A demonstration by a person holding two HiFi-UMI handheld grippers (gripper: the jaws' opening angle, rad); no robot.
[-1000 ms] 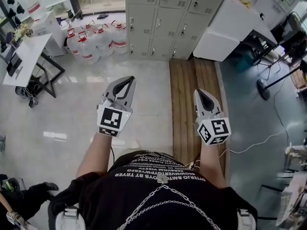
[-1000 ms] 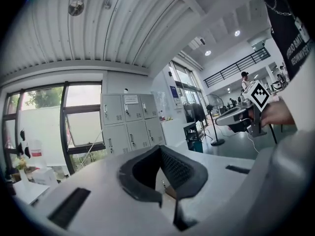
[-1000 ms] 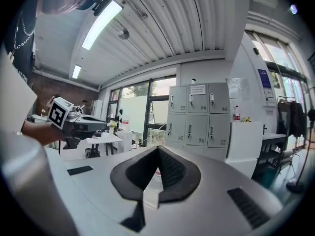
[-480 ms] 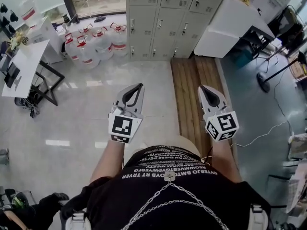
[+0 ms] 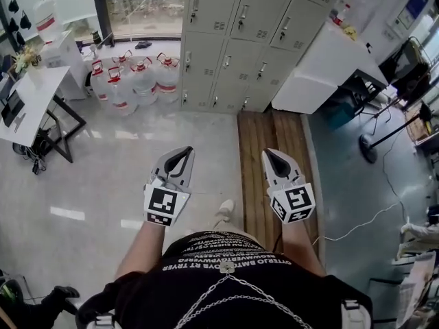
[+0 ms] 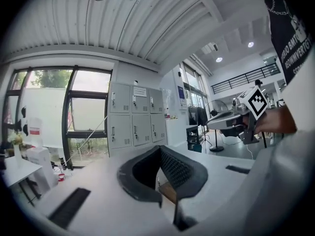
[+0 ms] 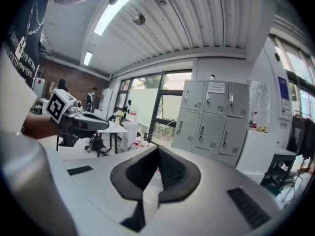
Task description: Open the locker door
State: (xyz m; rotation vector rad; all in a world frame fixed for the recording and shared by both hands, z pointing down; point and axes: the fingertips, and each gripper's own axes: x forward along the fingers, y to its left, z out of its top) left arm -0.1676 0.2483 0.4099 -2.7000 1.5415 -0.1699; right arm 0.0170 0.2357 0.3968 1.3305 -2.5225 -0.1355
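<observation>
The grey lockers [image 5: 240, 40] stand against the far wall, all doors closed, each with a small handle. They are several steps ahead of me and neither gripper touches them. My left gripper [image 5: 186, 151] is held out over the pale floor, shut, with nothing between its fingers. My right gripper [image 5: 272, 154] is held out over the wooden floor strip [image 5: 271, 125], also shut and empty. The left gripper view shows the left gripper [image 6: 159, 149] pointing level at the lockers [image 6: 135, 122]. In the right gripper view, the right gripper [image 7: 157, 149] points at the lockers [image 7: 211, 117] too.
Several water jugs [image 5: 134, 74] stand on the floor left of the lockers. A white table [image 5: 31, 94] is at the far left. A white counter [image 5: 322, 60] juts out right of the lockers. A stand [image 5: 370, 146] and a cable [image 5: 363, 214] lie on the right floor.
I have stepped toward the lockers, and more of them now shows in the head view. Both grippers have moved along with me and stay shut and empty.
</observation>
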